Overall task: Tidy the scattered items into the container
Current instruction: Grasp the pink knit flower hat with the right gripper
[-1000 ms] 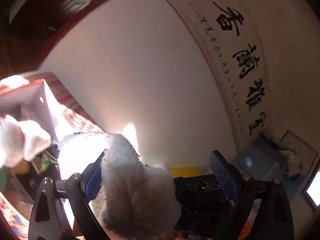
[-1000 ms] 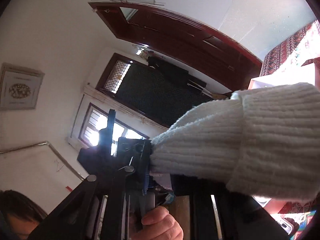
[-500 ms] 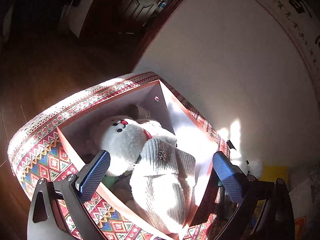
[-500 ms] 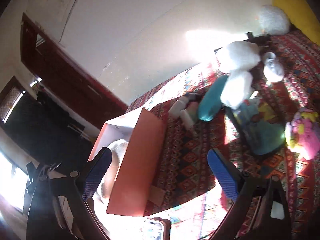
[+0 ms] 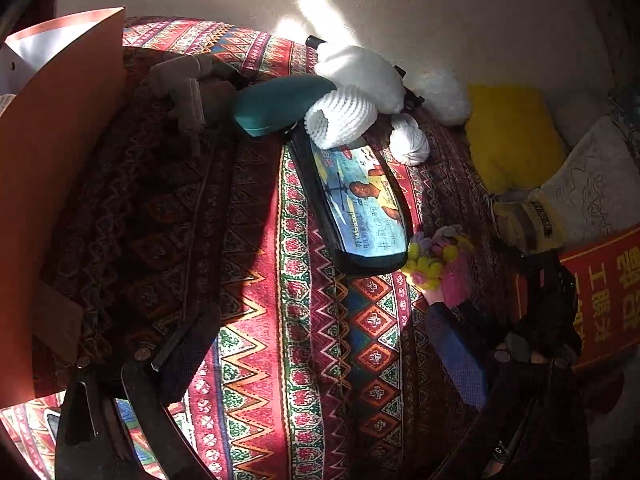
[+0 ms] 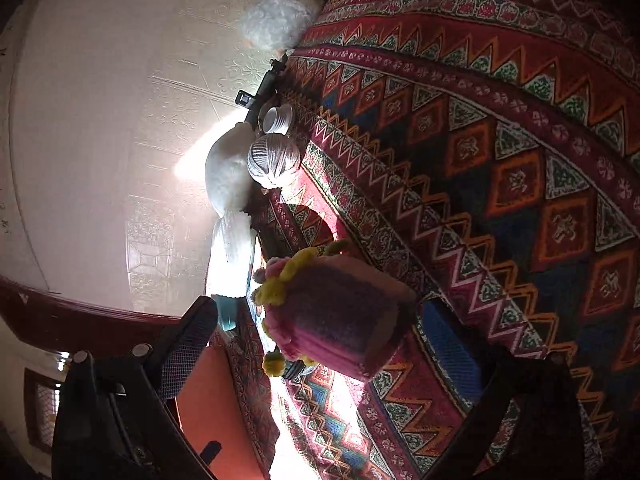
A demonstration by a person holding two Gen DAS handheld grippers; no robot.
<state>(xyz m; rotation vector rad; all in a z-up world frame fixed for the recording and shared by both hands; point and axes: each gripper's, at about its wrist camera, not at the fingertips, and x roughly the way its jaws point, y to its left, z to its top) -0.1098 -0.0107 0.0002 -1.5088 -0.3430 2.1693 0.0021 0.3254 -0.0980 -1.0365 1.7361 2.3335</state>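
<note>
The orange box point(image 5: 60, 160) stands at the left of the patterned cloth point(image 5: 256, 280). My left gripper point(image 5: 320, 320) hangs open and empty over the cloth. Scattered beyond it lie a grey toy point(image 5: 184, 88), a teal case point(image 5: 280, 104), a white knitted piece point(image 5: 340, 116), a yarn ball point(image 5: 408, 140) and a picture pencil case point(image 5: 356, 200). A pink and yellow knitted toy point(image 6: 332, 312) lies between the fingers of my right gripper point(image 6: 316, 312). Its jaws are opening and the pads stand clear of the toy. The same toy point(image 5: 440, 268) shows at the pencil case's near end.
A white plush point(image 5: 360, 72) and a fluffy ball point(image 5: 440, 96) rest against the wall. A yellow cushion point(image 5: 508, 136) and a red banner point(image 5: 600, 292) lie at the right. The box's orange wall point(image 6: 224, 400) is below left in the right wrist view.
The left gripper let a white knitted item go into the box, then swung out over the cloth. The right gripper opened, rolled and dropped down around the pink toy.
</note>
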